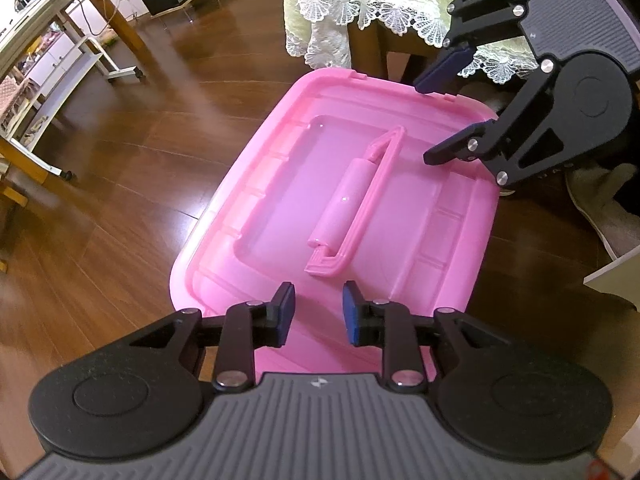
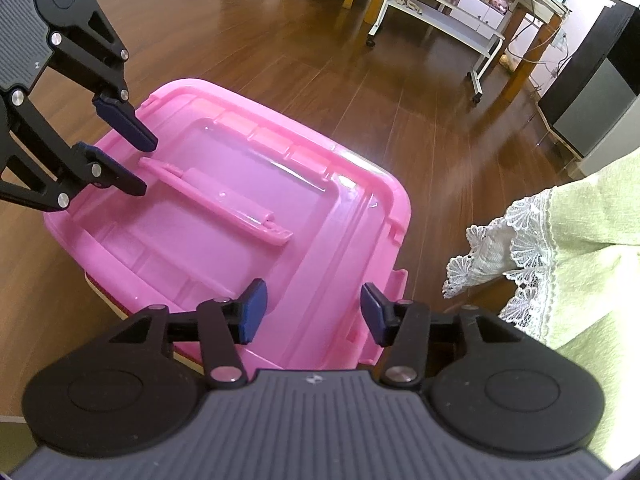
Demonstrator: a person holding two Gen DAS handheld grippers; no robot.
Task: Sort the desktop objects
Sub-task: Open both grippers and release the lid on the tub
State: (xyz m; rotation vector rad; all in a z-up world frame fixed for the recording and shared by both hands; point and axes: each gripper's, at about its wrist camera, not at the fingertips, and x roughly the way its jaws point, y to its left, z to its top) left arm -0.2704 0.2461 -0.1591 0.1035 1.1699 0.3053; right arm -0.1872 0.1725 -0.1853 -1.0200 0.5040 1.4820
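A pink plastic storage box (image 1: 432, 248) (image 2: 352, 216) stands on the wooden floor with its lid on and its pink carry handle (image 1: 352, 204) (image 2: 224, 196) folded flat in the lid's recess. My left gripper (image 1: 318, 312) (image 2: 142, 164) hovers open over one short end of the lid, with nothing between its fingers. My right gripper (image 2: 312, 312) (image 1: 430, 120) hovers open over the opposite end, also empty. Neither touches the handle as far as I can see. What the box holds is hidden by the lid.
A table draped in a green cloth with white lace trim (image 1: 360, 4) (image 2: 560, 248) stands right beside the box. A white wheeled rack (image 2: 452, 16) (image 1: 60, 72), a wooden table leg (image 1: 120, 28) and a dark cabinet (image 2: 592, 80) stand across the brown floor (image 1: 120, 160).
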